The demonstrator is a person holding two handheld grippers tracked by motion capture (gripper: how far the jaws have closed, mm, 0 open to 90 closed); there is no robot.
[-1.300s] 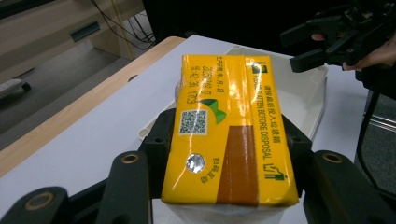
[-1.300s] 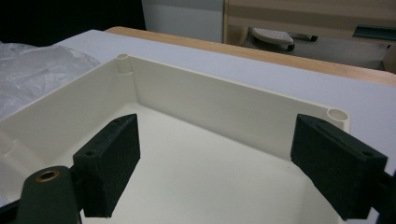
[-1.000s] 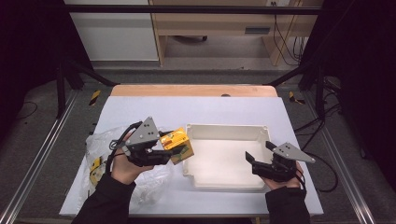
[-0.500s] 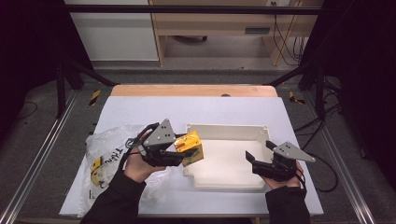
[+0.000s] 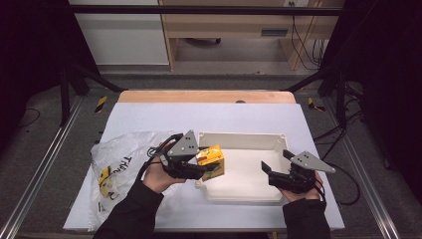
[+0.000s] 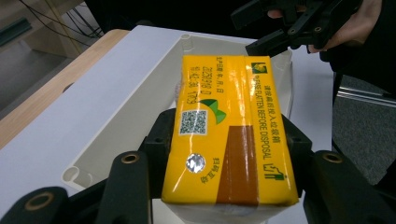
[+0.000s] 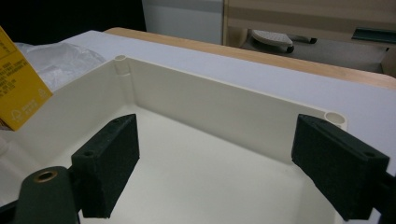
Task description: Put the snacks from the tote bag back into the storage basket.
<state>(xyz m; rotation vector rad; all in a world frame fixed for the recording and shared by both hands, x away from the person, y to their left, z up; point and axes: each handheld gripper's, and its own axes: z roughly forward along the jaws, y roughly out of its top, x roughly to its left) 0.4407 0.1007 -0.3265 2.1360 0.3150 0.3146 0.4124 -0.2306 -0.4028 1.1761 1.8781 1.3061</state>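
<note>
- Your left claw (image 5: 211, 168) was clamped on the yellow rectangular drink carton (image 5: 211, 160), holding it over the left wall of the shallow cream plastic tray (image 5: 244, 140) on the white-topped table (image 5: 209, 114).
- Your right claw (image 5: 271, 170) stood wide open and empty over the tray's right side.
- The crumpled clear plastic bag (image 5: 117, 159) lay left of the tray.

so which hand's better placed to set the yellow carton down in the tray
Left. The left gripper is shut on the yellow carton, held at the tray's left wall. The right gripper hangs open over the tray's right part, holding nothing.
</note>
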